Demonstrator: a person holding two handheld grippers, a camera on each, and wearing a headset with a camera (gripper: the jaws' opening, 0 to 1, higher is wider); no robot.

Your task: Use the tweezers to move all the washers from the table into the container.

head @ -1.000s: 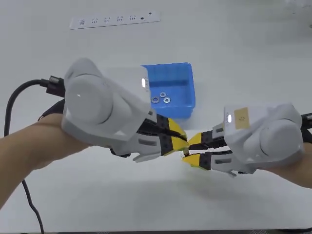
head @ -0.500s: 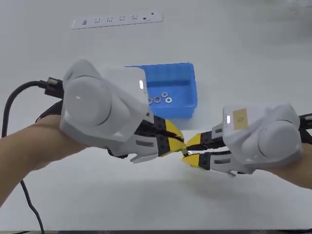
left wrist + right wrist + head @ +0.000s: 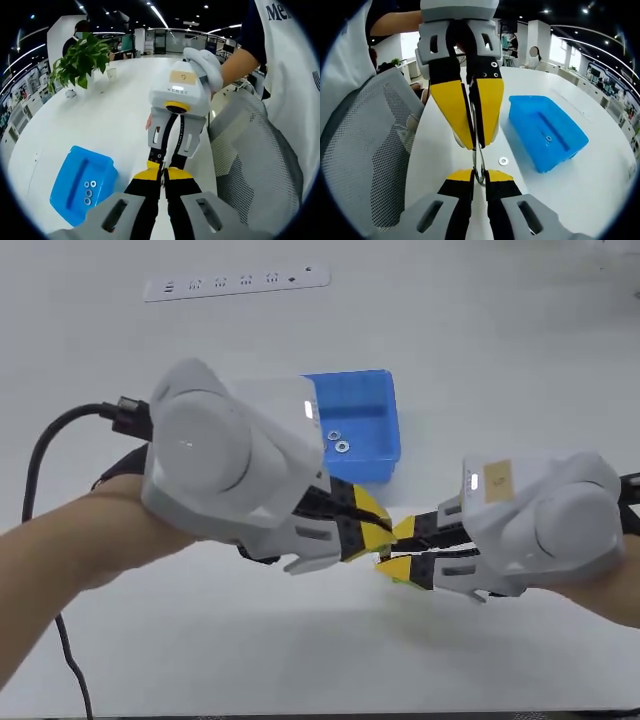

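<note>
My left gripper (image 3: 374,529) and right gripper (image 3: 393,550) meet tip to tip above the white table, just in front of the blue container (image 3: 362,402). Thin metal tweezers (image 3: 477,155) run from the left gripper's yellow pads (image 3: 451,112) down into my right gripper (image 3: 479,177). Both sets of jaws are closed on the tweezers. One washer (image 3: 503,161) lies on the table beside the jaws. Inside the container (image 3: 70,175) lie three washers (image 3: 89,192). In the left gripper view, my left gripper (image 3: 161,176) faces the right gripper (image 3: 163,162).
A white power strip (image 3: 236,283) lies at the far side of the table. A black cable (image 3: 40,455) trails off the left gripper. A mesh chair back (image 3: 250,160) stands by the table's edge, and a potted plant (image 3: 80,60) sits further along it.
The left gripper has shifted a little to the right and now covers more of the container's left side. The right gripper has stayed put, with the tips still together.
</note>
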